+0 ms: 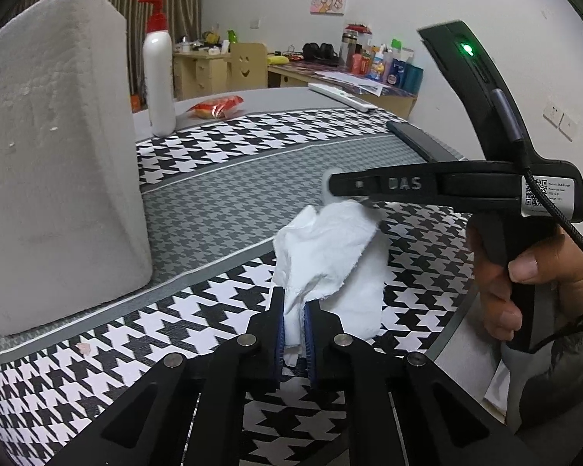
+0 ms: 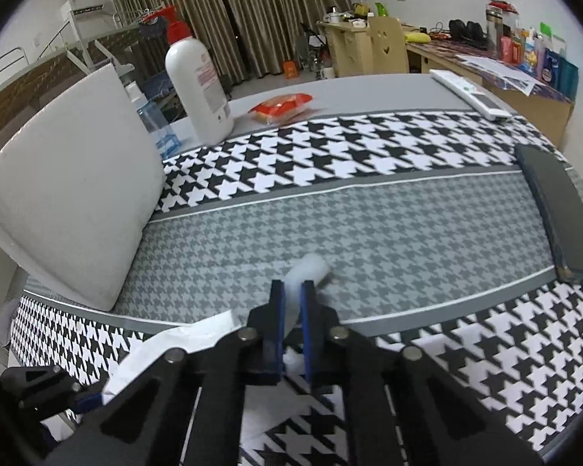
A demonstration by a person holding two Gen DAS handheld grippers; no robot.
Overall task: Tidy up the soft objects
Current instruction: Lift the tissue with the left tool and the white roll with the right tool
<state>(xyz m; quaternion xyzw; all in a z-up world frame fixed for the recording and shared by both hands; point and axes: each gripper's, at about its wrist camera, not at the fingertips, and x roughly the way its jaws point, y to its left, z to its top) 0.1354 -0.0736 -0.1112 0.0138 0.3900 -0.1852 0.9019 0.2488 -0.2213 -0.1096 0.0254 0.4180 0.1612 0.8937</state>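
tissue [image 1: 330, 260] sits pinched at both ends: i see my left hand-held gripper [image 1: 293, 320] and right hand-held gripper [image 2: 291, 312] clamped on it above the surface [image 2: 369, 225].

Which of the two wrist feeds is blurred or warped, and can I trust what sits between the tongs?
Left wrist view: sharp; the crumpled white tissue shows clearly in the left tongs, fisheye bending the black-and-white houndstooth tablecloth. Right wrist view: softer; the white tissue end in the right tongs is smeared.

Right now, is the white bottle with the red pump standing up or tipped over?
Standing up. The white bottle sits on its base on the table, red pump on top.
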